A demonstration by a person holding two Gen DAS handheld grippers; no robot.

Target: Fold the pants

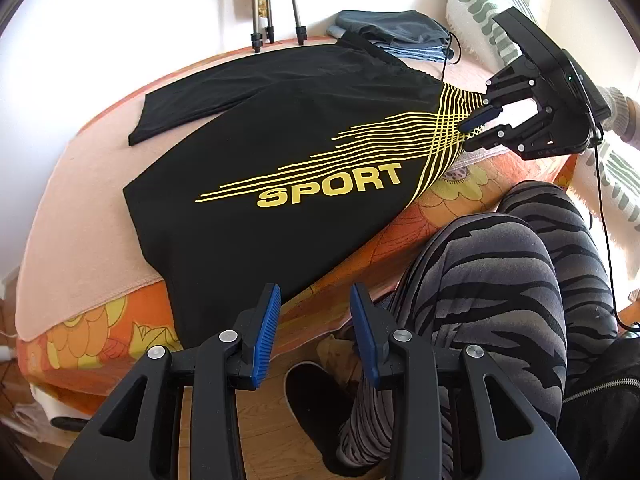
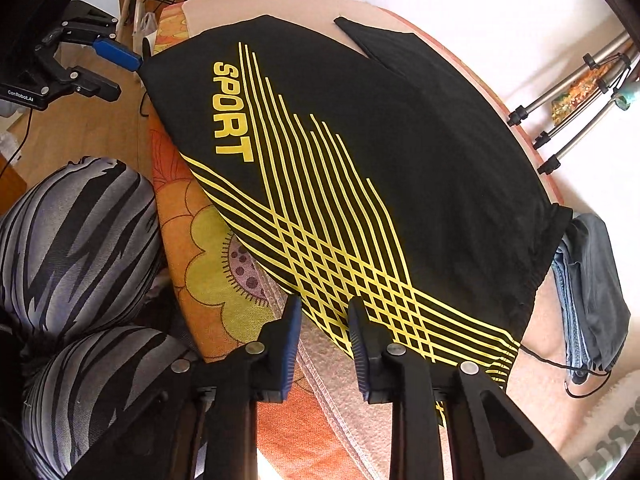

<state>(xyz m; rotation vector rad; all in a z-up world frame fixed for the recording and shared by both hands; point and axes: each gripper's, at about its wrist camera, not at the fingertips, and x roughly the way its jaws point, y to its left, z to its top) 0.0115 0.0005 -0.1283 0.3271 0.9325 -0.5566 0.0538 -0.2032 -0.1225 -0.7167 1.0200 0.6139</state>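
Black pants [image 1: 280,140] with yellow stripes and the word SPORT lie spread flat on a pink blanket; they also show in the right wrist view [image 2: 360,152]. My left gripper [image 1: 314,336] is open, just off the near hem of the front leg, which hangs over the edge. In the right wrist view it [image 2: 120,70] sits open at that hem. My right gripper [image 2: 322,344] is open at the striped waist corner, its jaws astride the cloth edge. In the left wrist view it [image 1: 478,128] is at the waist, open.
The pink blanket [image 1: 80,208] covers an orange flowered surface [image 1: 452,196]. Folded blue-grey clothes [image 1: 400,32] lie beyond the waistband. Tripod legs [image 1: 276,4] stand against the white wall. The person's striped legs [image 1: 500,280] are close to the near edge. A patterned pillow [image 1: 476,4] is at the right.
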